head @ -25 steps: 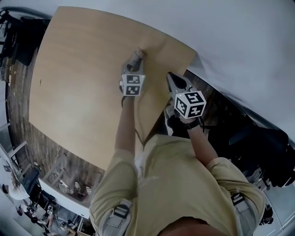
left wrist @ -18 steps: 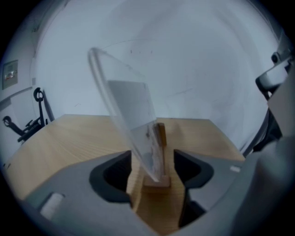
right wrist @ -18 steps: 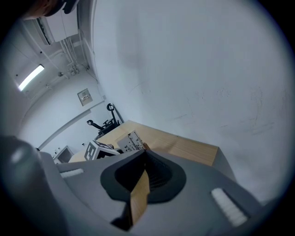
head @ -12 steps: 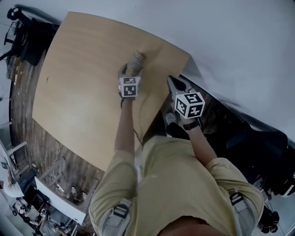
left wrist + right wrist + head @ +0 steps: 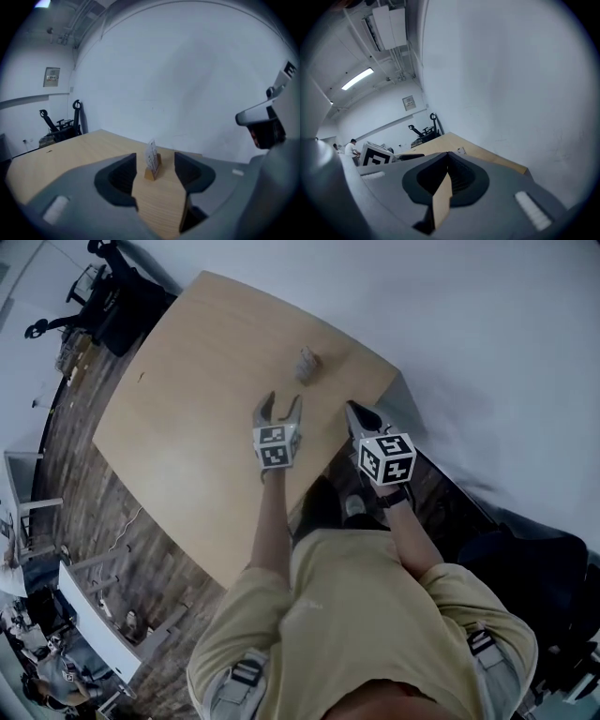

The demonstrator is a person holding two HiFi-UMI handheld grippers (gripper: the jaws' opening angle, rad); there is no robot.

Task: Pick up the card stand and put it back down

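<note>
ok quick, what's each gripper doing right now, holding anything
left gripper: open, empty, jaws just closing in a bit; card stand stands free on the table.
right gripper: shut, holding nothing.

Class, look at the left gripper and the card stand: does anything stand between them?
Nothing visible does. Only bare table lies between the left gripper and the card stand. Its jaws, just now closing slightly, stand open and empty.
</note>
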